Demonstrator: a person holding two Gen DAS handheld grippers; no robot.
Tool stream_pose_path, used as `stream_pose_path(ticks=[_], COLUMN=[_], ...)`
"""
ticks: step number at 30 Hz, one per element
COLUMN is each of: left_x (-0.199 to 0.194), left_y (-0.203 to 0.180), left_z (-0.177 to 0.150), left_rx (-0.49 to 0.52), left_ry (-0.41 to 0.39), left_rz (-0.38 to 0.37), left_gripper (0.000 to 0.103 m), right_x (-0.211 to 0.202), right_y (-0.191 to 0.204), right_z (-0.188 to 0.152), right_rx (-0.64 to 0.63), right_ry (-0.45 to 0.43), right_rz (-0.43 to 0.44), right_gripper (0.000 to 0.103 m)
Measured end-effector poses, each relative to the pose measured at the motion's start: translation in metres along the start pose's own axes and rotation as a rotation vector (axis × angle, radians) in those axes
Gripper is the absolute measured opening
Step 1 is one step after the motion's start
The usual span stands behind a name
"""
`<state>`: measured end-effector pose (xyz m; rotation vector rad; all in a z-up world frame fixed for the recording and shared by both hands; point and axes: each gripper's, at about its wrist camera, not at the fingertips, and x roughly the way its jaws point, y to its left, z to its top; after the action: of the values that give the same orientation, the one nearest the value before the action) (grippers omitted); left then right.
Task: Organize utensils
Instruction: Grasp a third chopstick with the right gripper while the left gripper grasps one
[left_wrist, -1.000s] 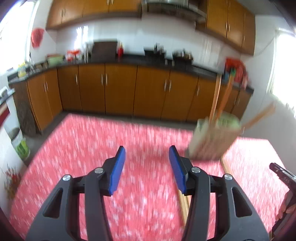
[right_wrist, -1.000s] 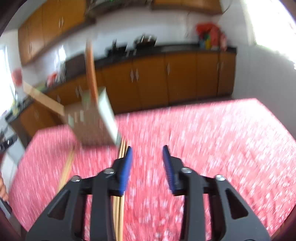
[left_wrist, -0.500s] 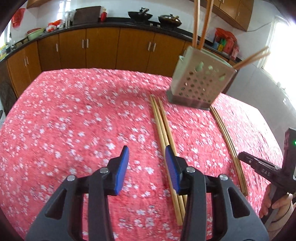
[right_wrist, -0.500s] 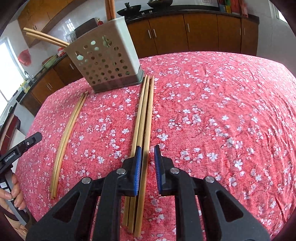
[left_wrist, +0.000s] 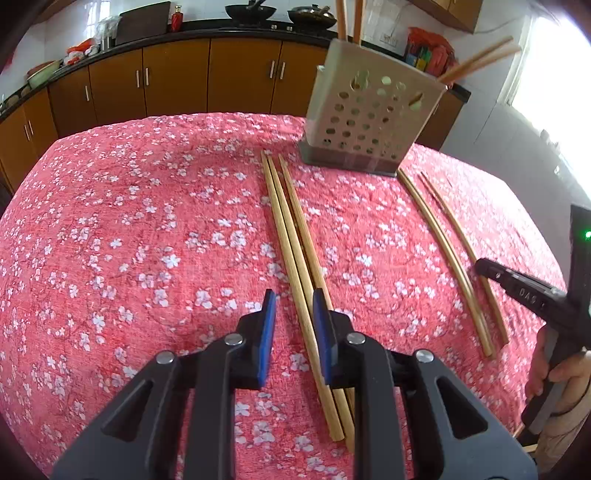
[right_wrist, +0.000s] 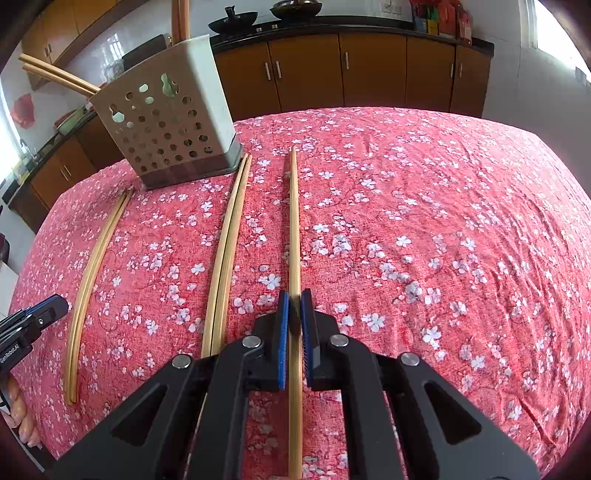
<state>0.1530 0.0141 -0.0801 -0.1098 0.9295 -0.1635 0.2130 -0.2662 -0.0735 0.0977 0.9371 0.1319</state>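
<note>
We see the table's red floral tablecloth (left_wrist: 129, 229) filling both views, with brown kitchen cabinets (right_wrist: 369, 70) behind it. At the far edge stands the perforated utensil holder (left_wrist: 365, 114), several chopsticks poking up from it.

In the left wrist view, three chopsticks (left_wrist: 295, 243) lie side by side, running from near the holder toward us. Our left gripper (left_wrist: 293, 332) hangs over their near ends, its blue pads a modest gap apart; the innermost stick passes between the fingers, but we cannot tell whether it is touched. Only this view shows the right-hand tool's dark tip lying over a separate pair of sticks (left_wrist: 447, 251) farther right.

The right wrist view gives what that one hides: our right gripper (right_wrist: 294, 325) is closed tight on a single chopstick (right_wrist: 294, 221), apart from the neighbouring pair (right_wrist: 229, 258). Another pair (right_wrist: 92, 266) lies far left.
</note>
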Motion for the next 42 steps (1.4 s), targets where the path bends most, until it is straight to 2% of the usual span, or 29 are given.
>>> stream_pose_path(ticks=[12,15,20,26,30,34,42], left_x=[0.012,0.014,0.012,0.007,0.005,0.005,0.002], left_y=[0.001,0.005,0.026,0.074,0.094,0.092,0.095], left_z=[-0.003,-0.001,0.004,0.012,0.015,0.011,0.009], left_rx=[0.035,0.02,-0.022,-0.133,-0.179,-0.146,-0.18], left_ry=[0.019,0.01,0.0,-0.018,-0.037,-0.062,-0.07], left_rz=[0.079,0.097,0.142,0.215,0.208,0.22,0.183], left_gripper=[0.017,0.009,0.008,0.008,0.009,0.012,0.012], right_x=[-0.003,-0.005,-0.007,-0.004,-0.003,-0.005,-0.008], right_y=[0.002,0.001,0.002,-0.014,-0.026,-0.028,-0.028], right_z=[0.001,-0.001,-0.004,0.004,0.009,0.005,0.002], right_rx=[-0.006,-0.006,-0.033,0.0,0.025,0.01,0.008], right_ry=[-0.003,0.001,-0.007,-0.034,-0.04,-0.057,-0.057], right_rz=[-0.007,0.001,-0.009,-0.057,-0.062,-0.066,-0.069], right_gripper=[0.008,0.008,0.008,0.008,0.008,0.008,0.009])
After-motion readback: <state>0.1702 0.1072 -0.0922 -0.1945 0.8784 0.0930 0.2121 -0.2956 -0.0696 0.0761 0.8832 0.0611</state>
